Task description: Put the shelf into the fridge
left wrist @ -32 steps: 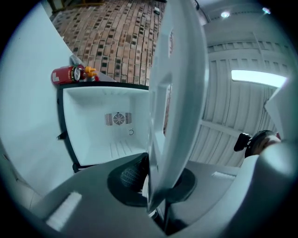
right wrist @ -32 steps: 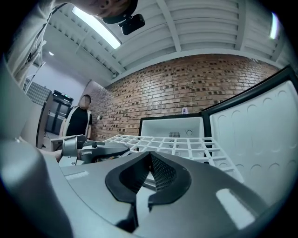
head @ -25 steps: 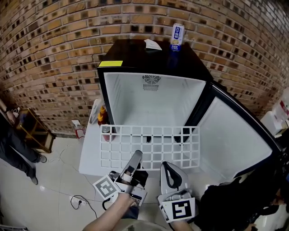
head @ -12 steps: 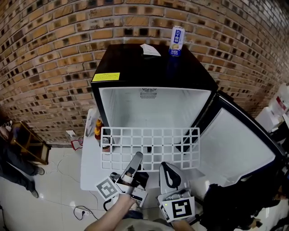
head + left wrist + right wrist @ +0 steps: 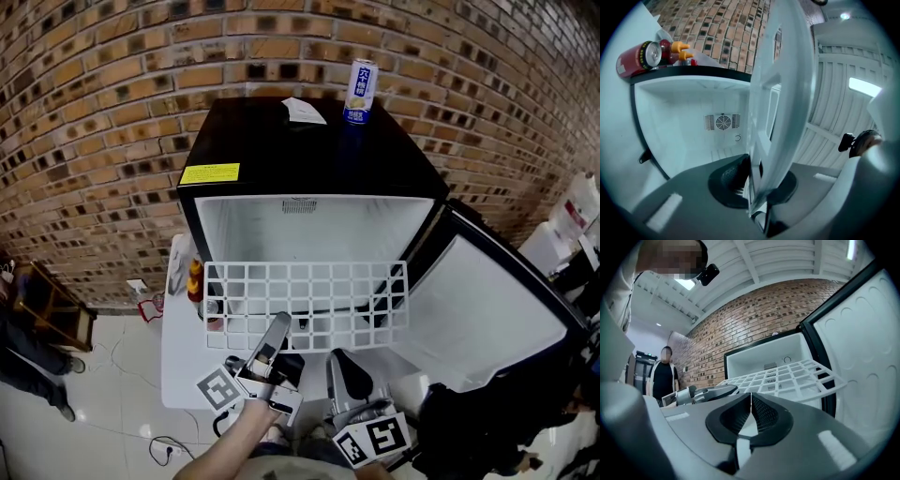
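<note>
The white grid shelf is held level in front of the open black fridge, with its far edge at the mouth of the white cavity. My left gripper is shut on the shelf's near edge. In the left gripper view the shelf runs edge-on between the pads. My right gripper sits lower and nearer to me, just short of the shelf's near edge. Its jaws are shut with nothing between them. In the right gripper view the shelf lies ahead of that gripper.
The fridge door stands open to the right. A blue-white can and a paper lie on the fridge top. Sauce bottles stand on a white table at the left. A person stands by the brick wall.
The right gripper has dropped back from the shelf's near edge, where it was earlier. The left gripper still holds the shelf, and the fridge now looms closer.
</note>
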Action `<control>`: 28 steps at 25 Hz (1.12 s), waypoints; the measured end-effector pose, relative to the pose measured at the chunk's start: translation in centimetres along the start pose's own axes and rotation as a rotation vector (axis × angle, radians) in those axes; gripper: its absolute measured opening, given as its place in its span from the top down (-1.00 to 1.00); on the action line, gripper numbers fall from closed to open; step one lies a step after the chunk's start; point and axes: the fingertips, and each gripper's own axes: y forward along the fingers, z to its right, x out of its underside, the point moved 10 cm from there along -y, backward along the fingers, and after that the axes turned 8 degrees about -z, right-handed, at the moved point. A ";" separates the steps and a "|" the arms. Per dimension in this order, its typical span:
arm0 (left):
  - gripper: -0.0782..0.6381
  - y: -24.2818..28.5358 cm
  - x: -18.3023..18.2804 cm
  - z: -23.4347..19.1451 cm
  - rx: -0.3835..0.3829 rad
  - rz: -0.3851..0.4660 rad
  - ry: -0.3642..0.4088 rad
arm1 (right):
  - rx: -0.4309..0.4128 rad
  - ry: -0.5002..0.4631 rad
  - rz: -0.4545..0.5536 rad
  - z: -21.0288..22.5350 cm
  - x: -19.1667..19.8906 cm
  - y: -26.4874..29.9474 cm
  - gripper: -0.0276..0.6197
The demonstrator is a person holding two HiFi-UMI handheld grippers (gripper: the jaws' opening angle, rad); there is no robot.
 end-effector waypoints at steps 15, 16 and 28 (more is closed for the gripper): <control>0.72 3.8 -0.3 -1.7 -0.012 0.047 0.035 | -0.150 0.425 0.020 6.1 1.5 3.0 0.73; 0.72 3.8 -0.4 -1.8 -0.014 0.053 0.036 | -0.170 0.458 0.024 6.3 1.5 3.2 0.71; 0.72 3.8 -0.3 -1.8 -0.020 0.063 0.040 | -0.338 0.721 0.092 7.2 1.5 3.8 0.55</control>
